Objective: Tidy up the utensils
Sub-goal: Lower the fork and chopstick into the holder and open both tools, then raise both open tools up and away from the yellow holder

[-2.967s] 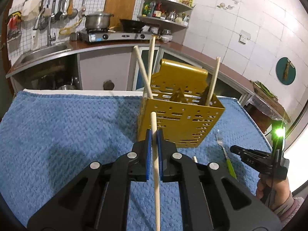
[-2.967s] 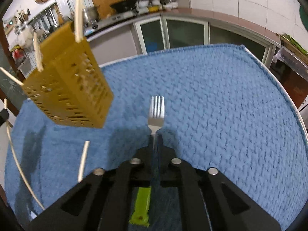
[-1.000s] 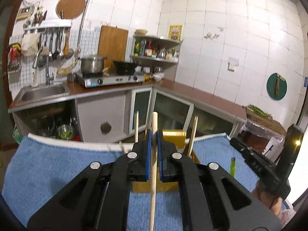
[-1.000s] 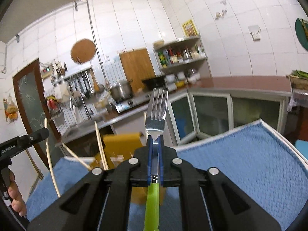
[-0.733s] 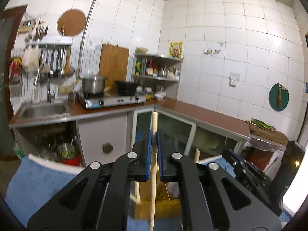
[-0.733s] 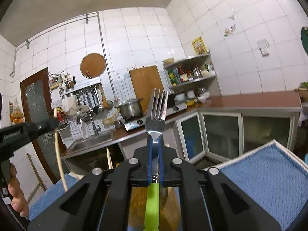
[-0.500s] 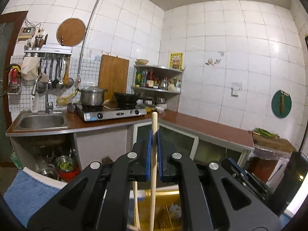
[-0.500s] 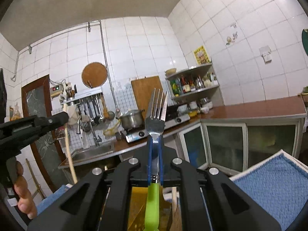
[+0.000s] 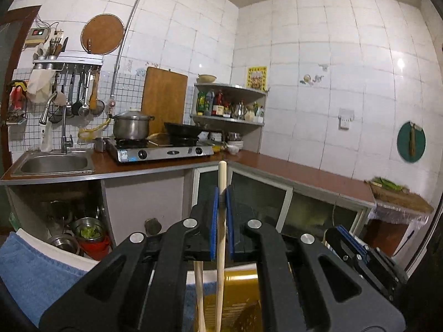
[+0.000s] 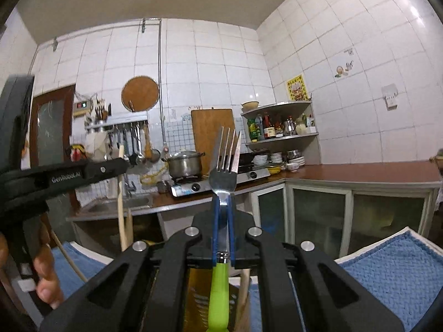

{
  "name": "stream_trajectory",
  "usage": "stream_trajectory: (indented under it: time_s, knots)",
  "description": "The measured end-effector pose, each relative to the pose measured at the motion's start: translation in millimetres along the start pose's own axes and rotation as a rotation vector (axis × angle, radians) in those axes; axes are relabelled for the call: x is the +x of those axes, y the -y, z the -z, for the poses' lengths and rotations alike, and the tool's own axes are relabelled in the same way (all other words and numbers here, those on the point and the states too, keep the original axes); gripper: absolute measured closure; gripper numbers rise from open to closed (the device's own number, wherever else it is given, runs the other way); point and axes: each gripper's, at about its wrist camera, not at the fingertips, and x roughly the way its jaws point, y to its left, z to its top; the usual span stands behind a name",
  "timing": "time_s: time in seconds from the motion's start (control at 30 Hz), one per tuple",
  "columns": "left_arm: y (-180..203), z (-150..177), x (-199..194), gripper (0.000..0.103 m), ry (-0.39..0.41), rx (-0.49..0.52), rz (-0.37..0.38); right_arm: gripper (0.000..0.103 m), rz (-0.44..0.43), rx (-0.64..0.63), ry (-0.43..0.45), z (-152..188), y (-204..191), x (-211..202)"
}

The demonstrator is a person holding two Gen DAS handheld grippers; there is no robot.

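My left gripper [image 9: 221, 191] is shut on a pale wooden chopstick [image 9: 220, 249] that stands upright between the blue pads. Under it, at the bottom edge, is the top of the yellow perforated utensil holder [image 9: 241, 293], with another chopstick [image 9: 199, 290] standing in it. My right gripper [image 10: 223, 197] is shut on a fork [image 10: 224, 177] with a green handle, tines up. The yellow holder [image 10: 198, 298] lies just below it. The left gripper [image 10: 106, 168] shows in the right wrist view, a hand [image 10: 45, 274] holding it. The right gripper [image 9: 357, 251] shows low right in the left wrist view.
A blue towel [image 9: 30, 274] [image 10: 393, 271] covers the table under both grippers. Beyond it stand a counter with a sink [image 9: 55, 163], a gas stove [image 9: 160, 152] with a pot [image 9: 131, 127], and glass-door cabinets [image 10: 387, 215].
Both grippers have moved forward over the yellow holder, which has dropped to the bottom edge of both views. The left gripper looms closer in the right wrist view. Both grips are unchanged.
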Motion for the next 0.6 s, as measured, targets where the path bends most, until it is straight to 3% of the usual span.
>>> stream_trajectory:
  time_s: [0.23, 0.37, 0.4, 0.43, 0.5, 0.57, 0.6]
  knots:
    - [0, 23, -12, 0.098, -0.066, 0.039, -0.004, 0.097, 0.012, -0.055, -0.053, 23, -3, -15]
    - [-11, 33, -22, 0.094, -0.127, 0.018, -0.009, 0.095, -0.006, -0.022, -0.135, 28, 2, -28]
    - [-13, 35, -24, 0.084, -0.148, 0.009, -0.010, 0.094, -0.006, -0.009, -0.151, 30, 4, -30]
    - [-17, 37, -30, 0.067, -0.162, -0.005, -0.016, 0.094, -0.009, 0.002, -0.176, 30, 6, -32]
    - [-22, 38, -39, 0.051, -0.176, -0.028, -0.030, 0.094, -0.013, 0.022, -0.222, 28, 10, -40]
    - [-26, 38, -53, 0.042, -0.199, -0.056, -0.031, 0.092, -0.018, 0.042, -0.266, 23, 14, -49]
    - [-28, 37, -58, 0.040, -0.212, -0.067, -0.030, 0.082, -0.016, 0.046, -0.283, 20, 16, -54]
